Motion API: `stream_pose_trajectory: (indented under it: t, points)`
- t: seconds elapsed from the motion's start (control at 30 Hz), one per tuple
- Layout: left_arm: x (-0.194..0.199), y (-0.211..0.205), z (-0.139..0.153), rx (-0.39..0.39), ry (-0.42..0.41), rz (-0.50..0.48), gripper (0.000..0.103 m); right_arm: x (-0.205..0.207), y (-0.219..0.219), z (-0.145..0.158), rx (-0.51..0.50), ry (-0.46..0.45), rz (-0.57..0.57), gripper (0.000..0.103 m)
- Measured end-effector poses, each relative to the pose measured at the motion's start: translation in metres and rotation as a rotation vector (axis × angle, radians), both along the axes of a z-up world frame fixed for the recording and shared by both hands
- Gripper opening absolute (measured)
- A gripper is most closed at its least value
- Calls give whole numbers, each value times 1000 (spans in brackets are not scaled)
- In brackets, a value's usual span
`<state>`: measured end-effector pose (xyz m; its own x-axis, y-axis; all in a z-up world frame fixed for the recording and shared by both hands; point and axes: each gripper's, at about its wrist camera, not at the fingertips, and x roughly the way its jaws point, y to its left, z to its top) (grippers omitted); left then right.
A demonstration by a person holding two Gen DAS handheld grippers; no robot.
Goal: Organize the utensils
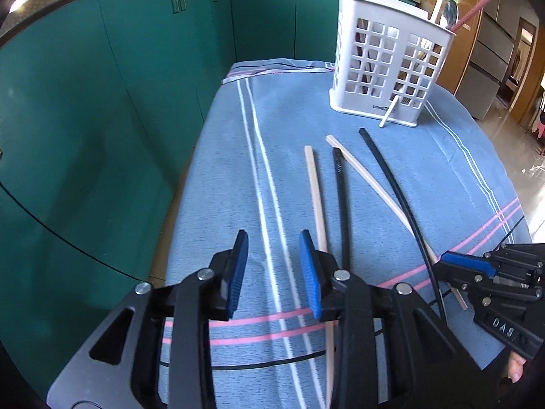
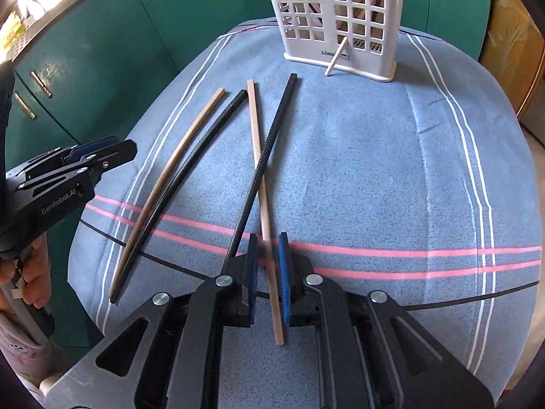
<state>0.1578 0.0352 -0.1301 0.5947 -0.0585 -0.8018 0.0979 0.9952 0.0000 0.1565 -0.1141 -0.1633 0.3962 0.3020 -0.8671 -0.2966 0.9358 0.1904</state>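
Chopsticks lie on the blue cloth (image 2: 374, 156) over the worktop: two wooden, two black. The right claw (image 2: 267, 272) is nearly closed around the right wooden chopstick (image 2: 261, 204), which lies across a black chopstick (image 2: 269, 143). The left claw (image 1: 274, 272) is partly open with nothing in it. The white basket (image 1: 385, 68) stands behind, holding more sticks.

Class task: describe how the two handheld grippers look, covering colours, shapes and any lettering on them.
Both the left gripper and the right gripper have black angular frames with silver round bolts and ribbed blue pads. White lettering marks the sides: "GenRobot.AI" on the left, "DAS" on the right. A pale patterned sleeve shows.
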Motion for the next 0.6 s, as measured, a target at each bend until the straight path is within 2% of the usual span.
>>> stream_pose_trajectory:
  t: [0.13, 0.23, 0.53, 0.6]
  points:
    - [4, -7, -4, -5, 19, -14, 31, -3, 5, -1, -15, -10, 7, 11]
    - [6, -11, -9, -7, 37, -21, 31, -4, -2, -2, 6, 7, -11, 6]
    - [11, -14, -17, -9, 55, -27, 31, -27, -60, 2, -23, 39, -165, 6]
    - [12, -15, -18, -9, 59, -31, 31, -35, -71, 1, -35, 43, -165, 6]
